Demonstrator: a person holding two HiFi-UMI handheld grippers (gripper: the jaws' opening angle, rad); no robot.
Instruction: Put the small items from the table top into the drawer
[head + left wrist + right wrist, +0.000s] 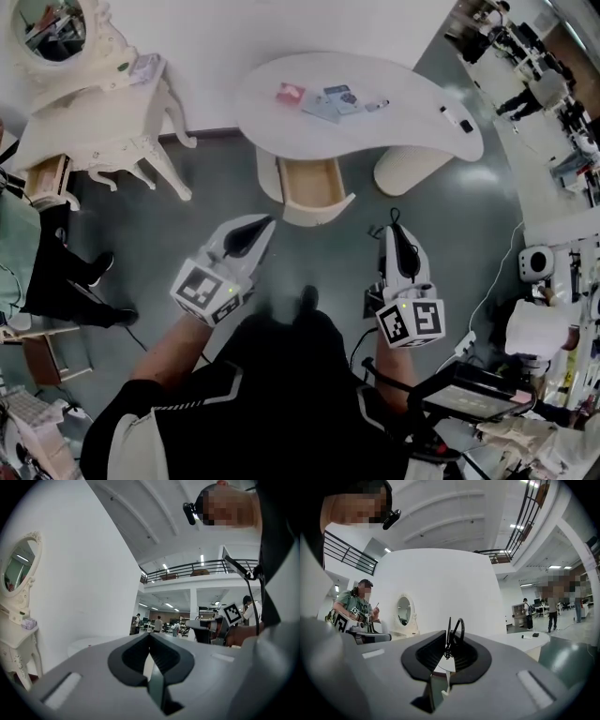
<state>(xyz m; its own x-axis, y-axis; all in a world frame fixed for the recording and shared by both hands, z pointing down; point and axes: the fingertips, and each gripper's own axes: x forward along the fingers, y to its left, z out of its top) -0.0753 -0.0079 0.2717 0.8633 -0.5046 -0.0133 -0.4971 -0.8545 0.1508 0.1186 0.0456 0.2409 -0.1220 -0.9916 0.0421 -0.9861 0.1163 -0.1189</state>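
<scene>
Though both grippers hang well short of it, the white curved worktop [412,136] heads the list. Drawer [312,183]: pulled out beneath the worktop's middle. Left gripper [262,225]: jaws closed on nothing. Right gripper [394,232]: jaws pinched on a thin black loop [449,641]. Small items on the worktop: blue cards [339,97] and red packet [290,93] mid-top, black piece [457,119] toward its right end.
</scene>
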